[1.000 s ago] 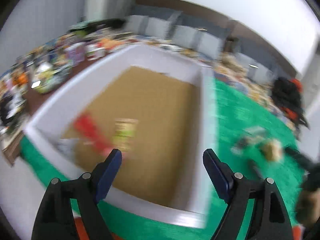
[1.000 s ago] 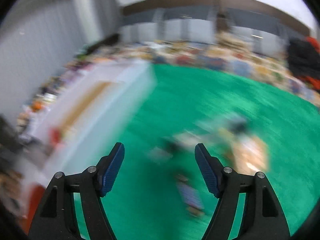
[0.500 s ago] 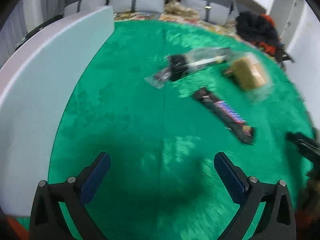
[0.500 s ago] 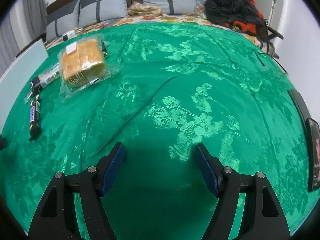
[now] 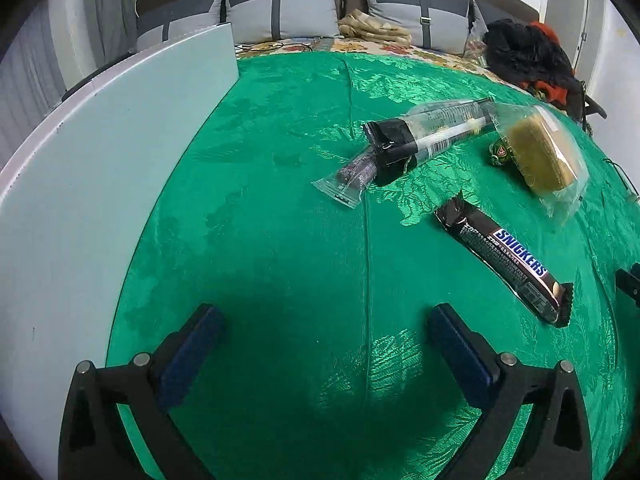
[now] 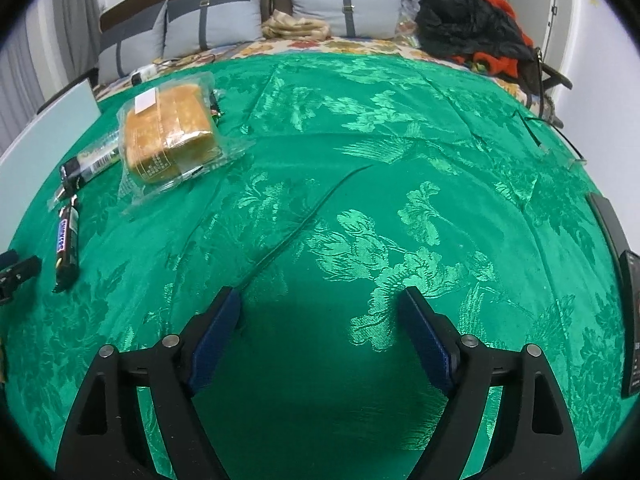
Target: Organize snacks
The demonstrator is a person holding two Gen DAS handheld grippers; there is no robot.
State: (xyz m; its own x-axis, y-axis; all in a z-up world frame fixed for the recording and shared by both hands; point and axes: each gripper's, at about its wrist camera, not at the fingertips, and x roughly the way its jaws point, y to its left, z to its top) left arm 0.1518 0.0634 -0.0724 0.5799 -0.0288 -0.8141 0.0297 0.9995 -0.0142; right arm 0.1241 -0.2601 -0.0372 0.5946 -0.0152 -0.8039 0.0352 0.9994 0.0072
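Note:
On the green cloth lie a Snickers bar (image 5: 505, 263), a long clear-and-black packet (image 5: 416, 142) and a wrapped bread cake (image 5: 538, 154), with a small green sweet (image 5: 499, 153) beside it. My left gripper (image 5: 322, 318) is open and empty, low over the cloth, short of the snacks. The white box wall (image 5: 92, 184) stands on its left. My right gripper (image 6: 322, 300) is open and empty over bare cloth. In the right wrist view the bread cake (image 6: 168, 136), the Snickers bar (image 6: 66, 240) and the long packet (image 6: 88, 166) lie far left.
Grey cushions (image 5: 280, 12) and a dark pile of clothes (image 5: 528, 52) line the far side of the bed. A black device (image 6: 630, 292) lies at the right edge of the right wrist view. A cable (image 6: 304, 224) crosses the cloth.
My left gripper swung from above the white box to the green cloth in front of the snacks. My right gripper swung right to bare cloth and has steadied.

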